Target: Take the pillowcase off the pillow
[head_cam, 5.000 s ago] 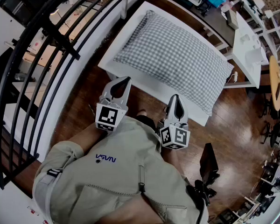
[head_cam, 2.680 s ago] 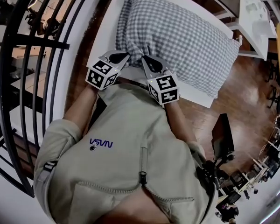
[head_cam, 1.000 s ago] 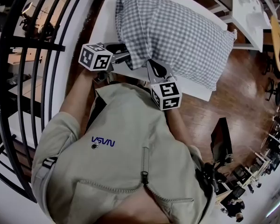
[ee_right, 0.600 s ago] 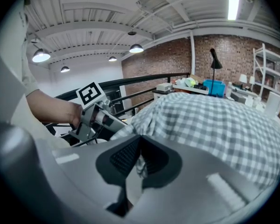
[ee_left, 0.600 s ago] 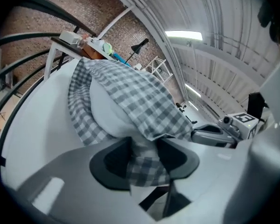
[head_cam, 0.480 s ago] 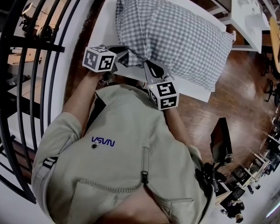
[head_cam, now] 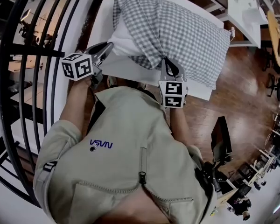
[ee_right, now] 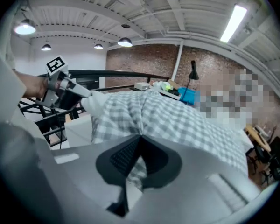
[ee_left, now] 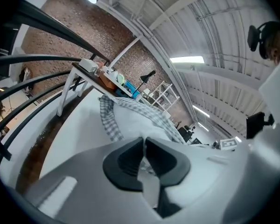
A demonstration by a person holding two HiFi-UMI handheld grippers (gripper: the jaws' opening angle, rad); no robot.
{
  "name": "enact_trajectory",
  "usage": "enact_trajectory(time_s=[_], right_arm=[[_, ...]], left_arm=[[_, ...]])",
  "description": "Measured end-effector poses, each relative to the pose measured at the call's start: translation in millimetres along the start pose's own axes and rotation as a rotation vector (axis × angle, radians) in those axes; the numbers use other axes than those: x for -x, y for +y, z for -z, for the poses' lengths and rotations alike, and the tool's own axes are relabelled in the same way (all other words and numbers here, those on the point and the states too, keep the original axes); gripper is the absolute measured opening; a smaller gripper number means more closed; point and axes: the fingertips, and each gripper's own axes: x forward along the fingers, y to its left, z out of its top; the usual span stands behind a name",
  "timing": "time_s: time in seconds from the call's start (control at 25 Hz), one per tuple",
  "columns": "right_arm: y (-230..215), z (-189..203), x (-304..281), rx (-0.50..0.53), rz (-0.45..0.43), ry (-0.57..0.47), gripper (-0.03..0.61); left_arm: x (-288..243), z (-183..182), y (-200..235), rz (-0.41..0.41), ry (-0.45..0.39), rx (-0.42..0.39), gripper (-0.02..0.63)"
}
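While the jaws of the left gripper [ee_left: 143,143], just now closing, pinch a corner of the white pillow [head_cam: 123,38] over the table [head_cam: 123,68] near its left edge, the right gripper [ee_right: 139,140] is clamped on a bunched fold of checked pillowcase [head_cam: 191,29] at the table's near edge. The cased remainder lies across the table.

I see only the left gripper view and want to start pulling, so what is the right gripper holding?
Observer: The right gripper is shut on a bunch of the grey-and-white checked fabric pillowcase.
Operator: How much pillow is out?
Observer: The head view shows only one end of the white pillow bare; the left gripper, whose fingers have just been closing, pinches that end.
Operator: Is the far end free?
Observer: Yes, the cased end just rests on the white table, untouched.
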Motion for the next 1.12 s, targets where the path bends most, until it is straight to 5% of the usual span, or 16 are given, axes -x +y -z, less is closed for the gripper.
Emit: enact_trajectory(time_s=[0.2, 0.36, 0.48, 0.64, 0.76, 0.84, 0.92, 1.0, 1.12], right_arm=[[-30, 30, 1, 0.0, 0.092, 0.089, 0.008], [-16, 68, -17, -0.042, 0.048, 0.184, 0.008], [-13, 79, -22, -0.077, 0.015, 0.201, 0.008], [-12, 75, -21, -0.14, -0.033, 0.167, 0.011], [-5, 69, -18, -0.174, -0.076, 0.145, 0.014], [0, 65, -16, -0.182, -0.1, 0.133, 0.014], [5, 62, -13, -0.19, -0.126, 0.127, 0.017], [9, 60, -10, -0.193, -0.15, 0.127, 0.029], [12, 54, -2, -0.195, -0.181, 0.116, 0.049]], left_arm=[[9, 28, 13, -0.035, 0.018, 0.038, 0.023], [1, 70, 33, -0.07, 0.08, 0.062, 0.025], [1, 80, 16, 0.002, 0.089, 0.006, 0.034], [15, 58, -27, 0.123, 0.071, -0.145, 0.132], [16, 19, -48, 0.199, -0.012, -0.19, 0.14], [8, -6, -44, 0.185, -0.053, -0.209, 0.152], [-10, -19, -16, 0.079, -0.049, -0.223, 0.183], [-34, -21, 20, -0.002, -0.028, -0.141, 0.219], [-70, -12, 41, 0.058, 0.009, 0.09, 0.275]])
